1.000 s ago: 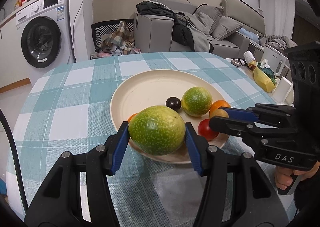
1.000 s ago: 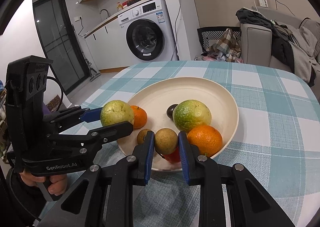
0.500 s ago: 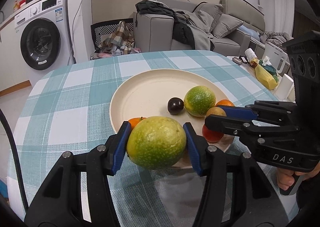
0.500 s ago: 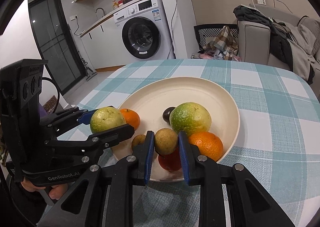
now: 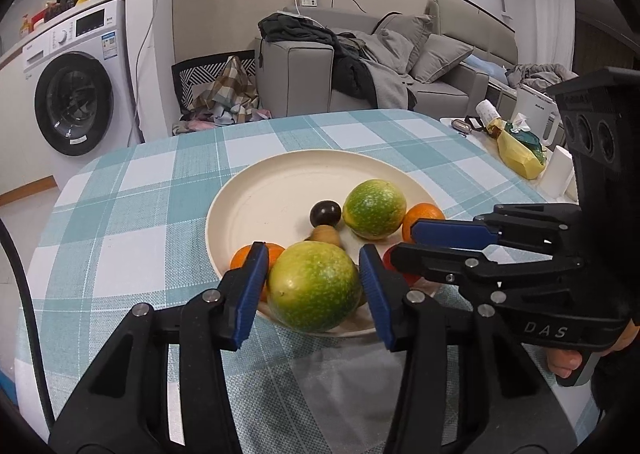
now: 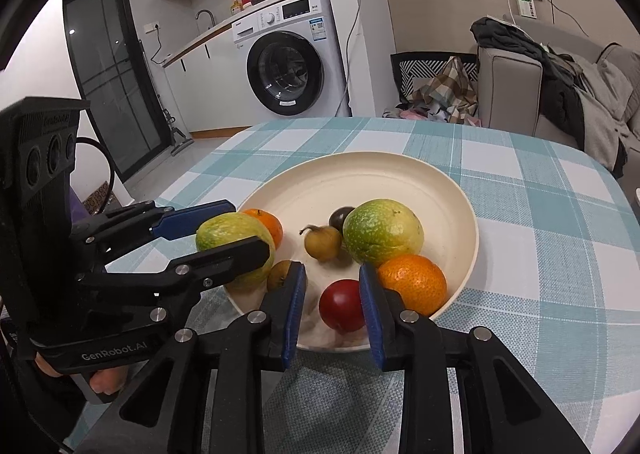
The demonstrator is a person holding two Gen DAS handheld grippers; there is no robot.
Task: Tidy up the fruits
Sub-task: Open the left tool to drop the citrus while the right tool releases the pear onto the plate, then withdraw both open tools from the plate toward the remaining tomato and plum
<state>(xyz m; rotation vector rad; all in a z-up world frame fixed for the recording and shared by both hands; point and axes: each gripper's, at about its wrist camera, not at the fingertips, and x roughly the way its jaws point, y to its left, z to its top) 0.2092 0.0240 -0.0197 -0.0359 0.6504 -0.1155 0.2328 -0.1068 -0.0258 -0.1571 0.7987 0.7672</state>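
Observation:
My left gripper [image 5: 314, 290] is shut on a large green-yellow fruit [image 5: 312, 286] at the near rim of the cream plate [image 5: 240, 190], and its jaws are closing. My right gripper [image 6: 332, 306] stands open with its jaws opening. A small tan fruit [image 6: 322, 242] lies loose in the plate beyond it. A red fruit [image 6: 342, 304] rests on the plate between the pads, with a gap on its left side. The plate also holds a second green fruit [image 6: 382, 232], an orange [image 6: 412, 284], a smaller orange [image 6: 266, 222] and a dark plum [image 6: 340, 216].
The plate sits on a round table with a teal checked cloth [image 5: 132, 238]. A side table with a yellow bag [image 5: 520, 154] and white items stands to the right. A washing machine [image 6: 288, 66] and a sofa [image 5: 400, 66] lie beyond. A hand [image 5: 564, 358] holds the right gripper's handle.
The right gripper's jaws have parted and the small tan fruit has dropped out of them into the plate. The left gripper still holds the green-yellow fruit and has barely moved.

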